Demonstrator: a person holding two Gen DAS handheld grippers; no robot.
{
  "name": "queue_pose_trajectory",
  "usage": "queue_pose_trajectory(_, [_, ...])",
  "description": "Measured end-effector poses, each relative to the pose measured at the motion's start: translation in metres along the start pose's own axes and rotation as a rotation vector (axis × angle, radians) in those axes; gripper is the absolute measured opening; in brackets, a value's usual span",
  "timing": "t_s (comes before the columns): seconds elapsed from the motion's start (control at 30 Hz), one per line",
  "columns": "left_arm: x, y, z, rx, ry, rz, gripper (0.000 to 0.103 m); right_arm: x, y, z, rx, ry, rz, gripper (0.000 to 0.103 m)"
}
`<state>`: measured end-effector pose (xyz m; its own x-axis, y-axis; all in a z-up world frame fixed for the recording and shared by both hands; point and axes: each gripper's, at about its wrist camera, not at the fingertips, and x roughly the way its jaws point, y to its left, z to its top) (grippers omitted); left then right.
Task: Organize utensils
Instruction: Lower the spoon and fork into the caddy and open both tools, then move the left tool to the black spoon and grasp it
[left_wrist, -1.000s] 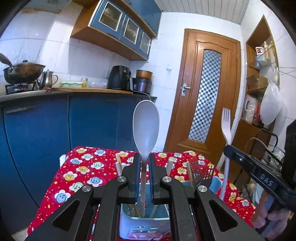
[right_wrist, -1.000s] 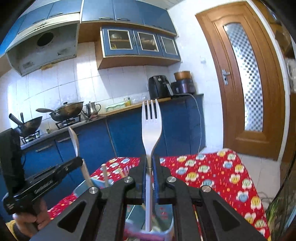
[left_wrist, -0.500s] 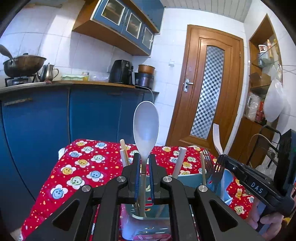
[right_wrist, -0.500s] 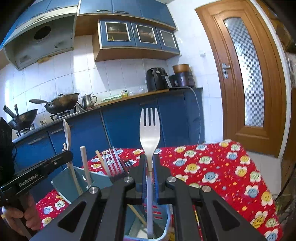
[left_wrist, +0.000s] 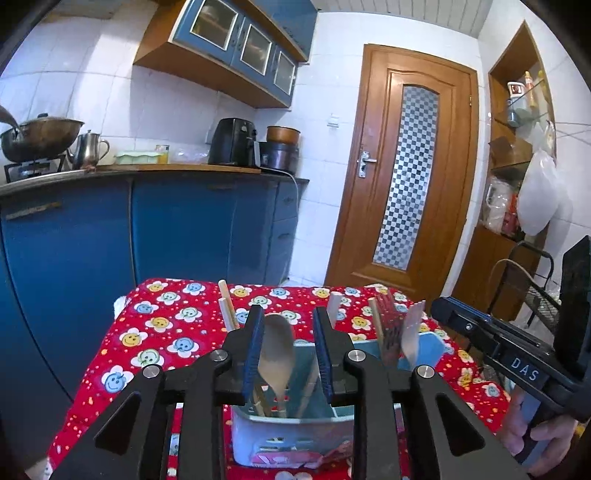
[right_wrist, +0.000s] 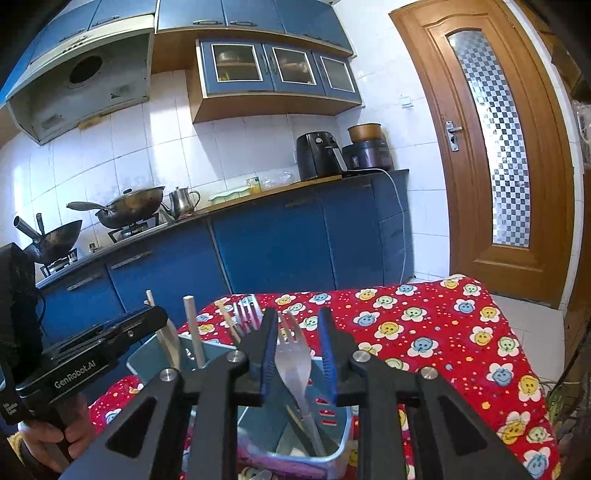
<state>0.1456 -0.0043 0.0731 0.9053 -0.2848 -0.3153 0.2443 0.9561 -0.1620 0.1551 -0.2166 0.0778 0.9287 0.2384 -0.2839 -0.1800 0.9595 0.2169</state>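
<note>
Left gripper (left_wrist: 288, 354) jaws opening, pale plastic spoon (left_wrist: 277, 360) loose between them, dropping into light-blue plastic utensil caddy (left_wrist: 291, 439), right gripper (right_wrist: 297, 360) jaws opening around white plastic fork (right_wrist: 293, 360) standing in caddy, red flower-print tablecloth (right_wrist: 424, 332) beneath.

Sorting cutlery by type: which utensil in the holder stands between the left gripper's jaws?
The spoon, its rounded bowl between the opening jaws; the chopsticks and forks stand outside them.

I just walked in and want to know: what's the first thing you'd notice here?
The bright red smiley-flower tablecloth grabs you first. In front, a spoon and a white fork drop into blue holders as each gripper's fingers open around them. Behind stand blue cabinets and a wooden door.
</note>
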Motion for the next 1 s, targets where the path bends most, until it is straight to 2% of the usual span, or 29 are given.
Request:
queue_pose_trajectory(0.17, [-0.021, -0.008, 0.007, 0.052, 0.018, 0.018, 0.027, -0.028, 0.005, 0.008, -0.004, 0.009, -0.008, 0.029])
queue_pose_trajectory(0.37, [-0.048, -0.013, 0.008, 0.025, 0.051, 0.007, 0.027, -0.062, 0.01, 0.008, 0.025, 0.019, -0.008, 0.03])
queue_pose_trajectory(0.47, [-0.062, -0.019, 0.004, 0.045, 0.064, 0.013, 0.027, -0.074, 0.014, 0.002, 0.032, 0.045, -0.009, 0.03])
queue_pose_trajectory(0.6, [-0.079, -0.026, -0.006, 0.072, 0.099, 0.016, 0.027, -0.092, 0.02, -0.009, 0.036, 0.077, -0.019, 0.031])
queue_pose_trajectory(0.73, [-0.094, -0.027, -0.021, 0.055, 0.153, 0.005, 0.027, -0.107, 0.023, -0.025, 0.049, 0.11, -0.016, 0.034])
queue_pose_trajectory(1.0, [-0.104, -0.031, -0.051, 0.052, 0.267, -0.003, 0.027, -0.123, 0.023, -0.06, 0.082, 0.204, -0.013, 0.037])
